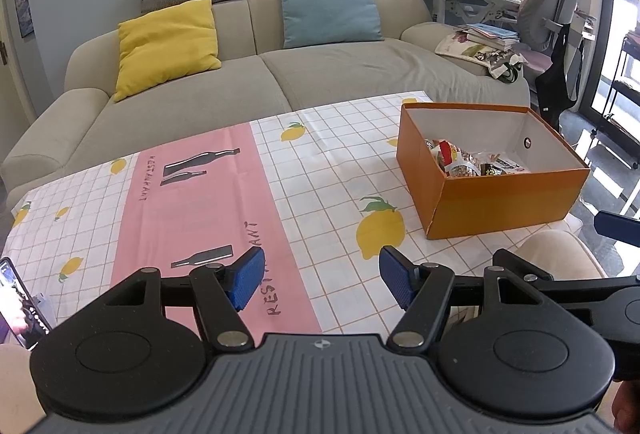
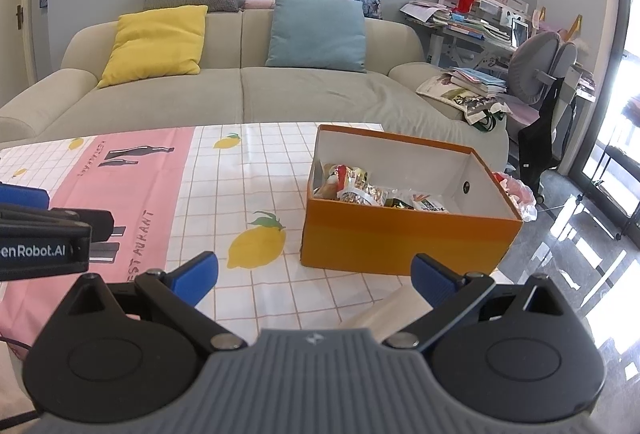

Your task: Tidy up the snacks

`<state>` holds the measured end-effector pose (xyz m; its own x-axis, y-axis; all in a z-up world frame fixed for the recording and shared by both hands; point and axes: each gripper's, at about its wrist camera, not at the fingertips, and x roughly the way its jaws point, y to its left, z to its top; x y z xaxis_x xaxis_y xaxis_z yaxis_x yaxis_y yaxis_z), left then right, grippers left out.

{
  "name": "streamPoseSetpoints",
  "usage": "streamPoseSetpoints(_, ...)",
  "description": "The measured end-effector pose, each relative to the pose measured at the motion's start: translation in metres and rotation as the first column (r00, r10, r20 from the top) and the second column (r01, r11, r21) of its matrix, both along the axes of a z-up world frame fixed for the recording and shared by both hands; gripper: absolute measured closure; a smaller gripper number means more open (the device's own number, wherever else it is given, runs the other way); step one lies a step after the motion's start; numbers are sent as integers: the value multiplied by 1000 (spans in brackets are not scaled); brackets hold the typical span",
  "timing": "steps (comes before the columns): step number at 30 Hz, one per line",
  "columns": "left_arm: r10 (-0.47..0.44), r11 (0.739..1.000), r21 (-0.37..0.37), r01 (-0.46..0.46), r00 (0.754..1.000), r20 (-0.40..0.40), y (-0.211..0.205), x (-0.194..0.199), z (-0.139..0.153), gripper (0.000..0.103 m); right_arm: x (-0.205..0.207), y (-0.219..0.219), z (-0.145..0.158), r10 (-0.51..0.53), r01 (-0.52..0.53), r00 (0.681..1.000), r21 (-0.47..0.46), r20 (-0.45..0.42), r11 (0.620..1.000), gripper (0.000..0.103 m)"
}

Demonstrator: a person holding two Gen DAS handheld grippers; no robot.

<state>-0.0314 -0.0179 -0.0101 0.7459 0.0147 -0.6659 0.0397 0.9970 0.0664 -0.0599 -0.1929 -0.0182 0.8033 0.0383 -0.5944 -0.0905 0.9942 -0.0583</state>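
An orange cardboard box (image 1: 500, 202) (image 2: 400, 238) stands on the right part of the table, its top uncovered. Several snack packets (image 1: 468, 158) (image 2: 372, 190) lie inside it on the near side. My left gripper (image 1: 322, 282) hovers over the pink stripe of the tablecloth, to the left of the box, jaws open and nothing between its blue pads. My right gripper (image 2: 314, 278) hangs just in front of the box's near wall, open and empty too. The left gripper's black arm (image 2: 44, 238) shows at the left edge of the right wrist view.
The tablecloth (image 1: 200, 202) is a white grid with lemons and a pink band. A phone (image 1: 18, 306) lies at the table's near left edge. Behind the table is a beige sofa (image 1: 280, 66) with cushions; a cluttered desk and grey chair (image 2: 536, 70) stand at the right.
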Motion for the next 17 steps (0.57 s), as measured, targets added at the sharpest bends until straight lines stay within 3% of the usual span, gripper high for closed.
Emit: streamPoseSetpoints(17,0,1000,-28,0,1000,-4,4,-1,1,26,0,-1,-2,7,-7,1000,-4,-5,1000,3)
